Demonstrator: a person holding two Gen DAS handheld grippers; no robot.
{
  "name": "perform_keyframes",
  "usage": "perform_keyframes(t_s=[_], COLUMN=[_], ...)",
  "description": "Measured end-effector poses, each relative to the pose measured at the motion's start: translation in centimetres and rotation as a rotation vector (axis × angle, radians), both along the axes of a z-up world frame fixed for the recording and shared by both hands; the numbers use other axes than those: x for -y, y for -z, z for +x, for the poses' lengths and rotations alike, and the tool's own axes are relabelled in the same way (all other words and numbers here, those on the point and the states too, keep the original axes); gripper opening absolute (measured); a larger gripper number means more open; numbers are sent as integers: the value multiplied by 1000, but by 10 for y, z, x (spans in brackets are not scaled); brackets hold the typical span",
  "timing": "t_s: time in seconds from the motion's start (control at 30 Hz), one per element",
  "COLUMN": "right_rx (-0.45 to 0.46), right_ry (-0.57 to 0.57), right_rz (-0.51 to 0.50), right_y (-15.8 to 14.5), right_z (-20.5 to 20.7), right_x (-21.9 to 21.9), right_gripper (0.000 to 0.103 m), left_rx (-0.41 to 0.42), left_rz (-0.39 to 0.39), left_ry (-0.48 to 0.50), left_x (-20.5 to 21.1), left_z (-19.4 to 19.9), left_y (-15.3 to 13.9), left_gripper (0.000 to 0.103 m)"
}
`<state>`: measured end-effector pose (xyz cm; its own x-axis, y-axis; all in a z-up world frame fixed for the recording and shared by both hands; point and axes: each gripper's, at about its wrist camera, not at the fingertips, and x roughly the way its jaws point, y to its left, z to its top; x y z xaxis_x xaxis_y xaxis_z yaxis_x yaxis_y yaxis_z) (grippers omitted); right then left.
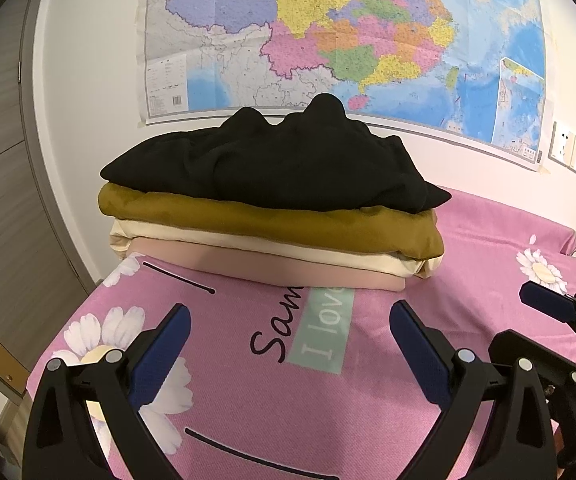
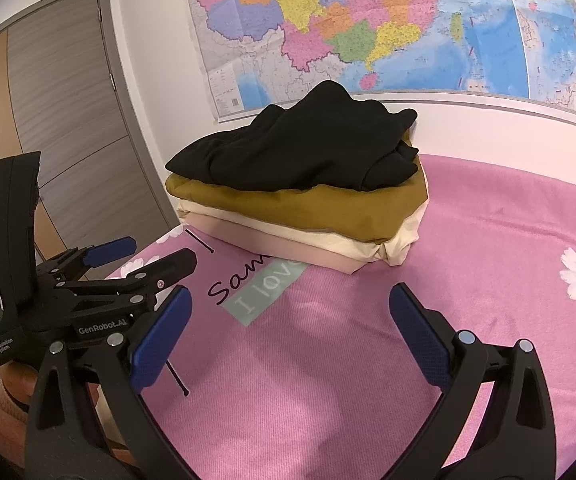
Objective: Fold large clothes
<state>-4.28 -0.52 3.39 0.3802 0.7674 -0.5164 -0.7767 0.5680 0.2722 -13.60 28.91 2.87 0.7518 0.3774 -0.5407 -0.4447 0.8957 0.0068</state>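
Now reach for the black garment topping the stack. Keep left gripper and right gripper wide open, empty. Pinch only its near edge.

Stack of folded clothes ahead of the open jaws, well apart — black garment rumpled on top, then mustard, cream, pink layers, flat and neat.

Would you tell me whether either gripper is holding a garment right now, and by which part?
Nothing is held: the left gripper and right gripper are both open above the pink bedspread.
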Motion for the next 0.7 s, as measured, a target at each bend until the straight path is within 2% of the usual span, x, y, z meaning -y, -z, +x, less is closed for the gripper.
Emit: perform_keyframes(t_s=[0.7], right_rx=[-13], right_ry=[4], right_rz=[-2], right_y=[2], right_z=[2], right_x=[0], right_gripper=[97], left_rx=[-3], left_rz=[0], left_ry=[6], left_x=[0], left_z=[1], left_y=[2], left_gripper=[96])
